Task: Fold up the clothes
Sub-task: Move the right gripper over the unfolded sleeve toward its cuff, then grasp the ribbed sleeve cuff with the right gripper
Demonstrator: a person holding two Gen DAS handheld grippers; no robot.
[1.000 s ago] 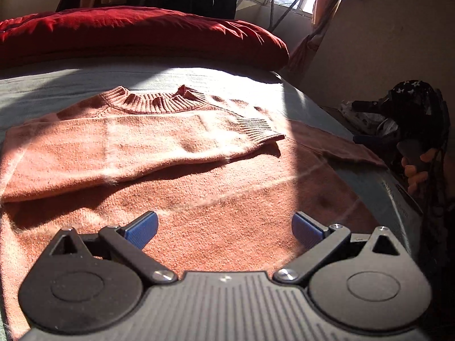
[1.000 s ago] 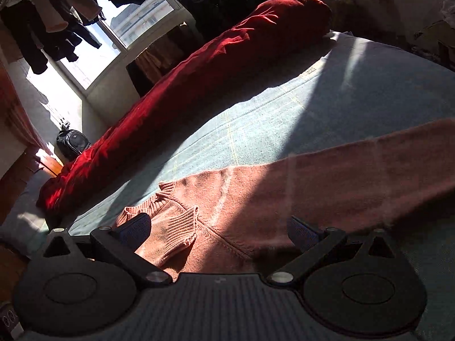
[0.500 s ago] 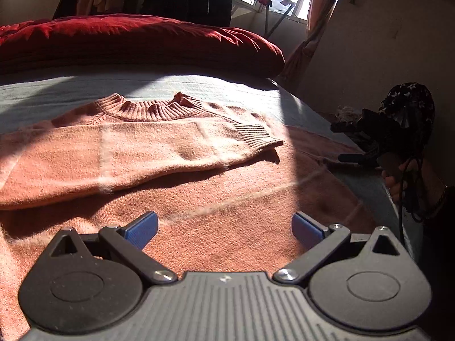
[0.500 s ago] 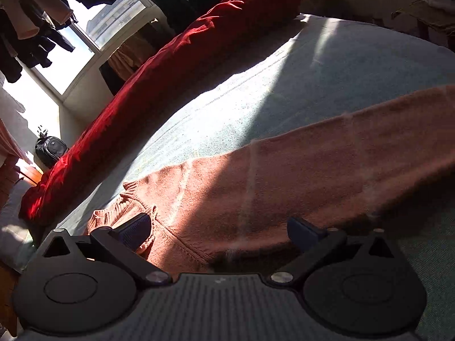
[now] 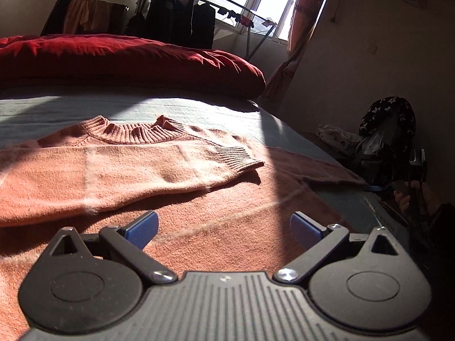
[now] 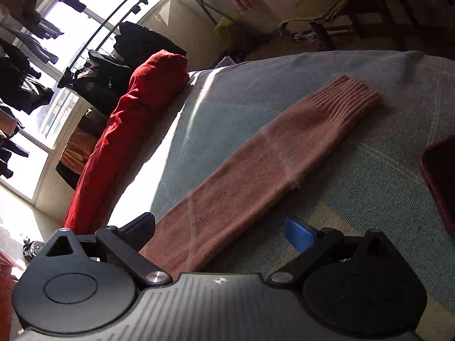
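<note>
Since a second ago the right gripper (image 6: 219,228) has swung along the outstretched sleeve (image 6: 256,170) so that its ribbed cuff (image 6: 345,99) now shows, while the left gripper (image 5: 224,227) has barely shifted over the sweater (image 5: 199,227); both claws are spread wide and grasp nothing; the sweater lies flat on the bed (image 5: 142,108), collar (image 5: 136,130) toward the red duvet (image 5: 128,62); one sleeve (image 5: 113,170) is already laid across the chest, its cuff resting near the far shoulder, so that part of the fold looks done; the other sleeve lies straight out on the sheet, not yet brought in; the body shows no crosswise fold; I judge the job roughly a third along, with the second sleeve and the body left to fold.
</note>
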